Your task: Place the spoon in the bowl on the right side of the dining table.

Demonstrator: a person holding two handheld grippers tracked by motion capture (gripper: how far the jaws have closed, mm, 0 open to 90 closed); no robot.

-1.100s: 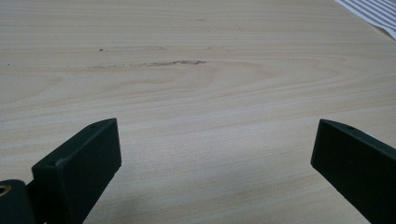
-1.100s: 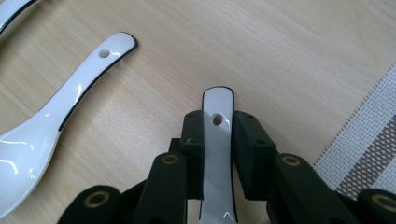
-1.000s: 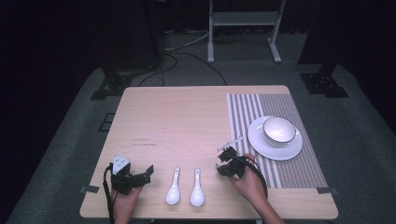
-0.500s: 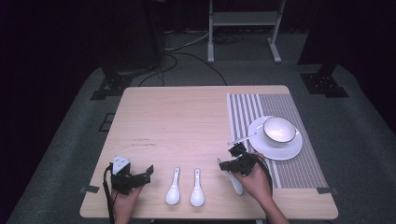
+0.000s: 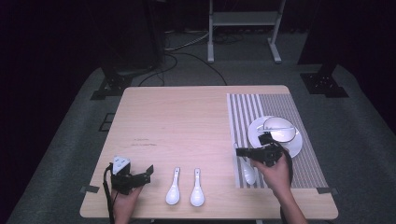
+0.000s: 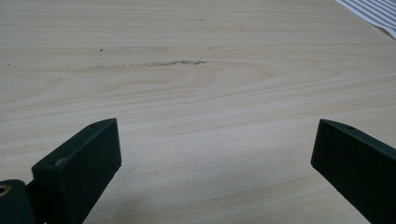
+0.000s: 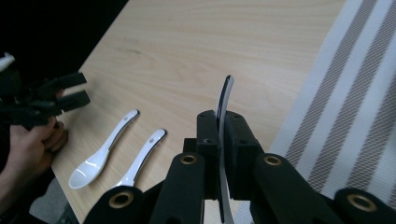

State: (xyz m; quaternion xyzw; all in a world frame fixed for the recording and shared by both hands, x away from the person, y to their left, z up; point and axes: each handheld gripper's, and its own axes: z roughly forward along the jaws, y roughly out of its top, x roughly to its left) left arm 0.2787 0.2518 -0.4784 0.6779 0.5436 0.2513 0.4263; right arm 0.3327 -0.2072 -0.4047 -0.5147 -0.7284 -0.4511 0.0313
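My right gripper [image 5: 243, 151] is shut on the handle of a white ceramic spoon [image 5: 249, 175] at the left edge of the striped placemat [image 5: 275, 102]. In the right gripper view the spoon [image 7: 225, 95] stands edge-on between the closed jaws of that gripper [image 7: 223, 122]. Two more white spoons [image 5: 173, 191] [image 5: 197, 188] lie side by side near the table's front edge, also seen from the right gripper as one spoon [image 7: 100, 151] and its neighbour [image 7: 140, 161]. Left of them my left gripper [image 5: 145, 173] rests open with nothing between its jaws [image 6: 212, 154].
A white bowl [image 5: 279, 129] sits on a white plate [image 5: 293, 147] on the placemat, just beyond my right gripper. The wooden table [image 5: 187, 121] has a faint scuff mark [image 6: 159, 63]. Dark floor, cables and stand legs surround the table.
My right gripper has carried the spoon to the right and a little farther away, onto the placemat's left edge near the plate. The left gripper has stayed put.
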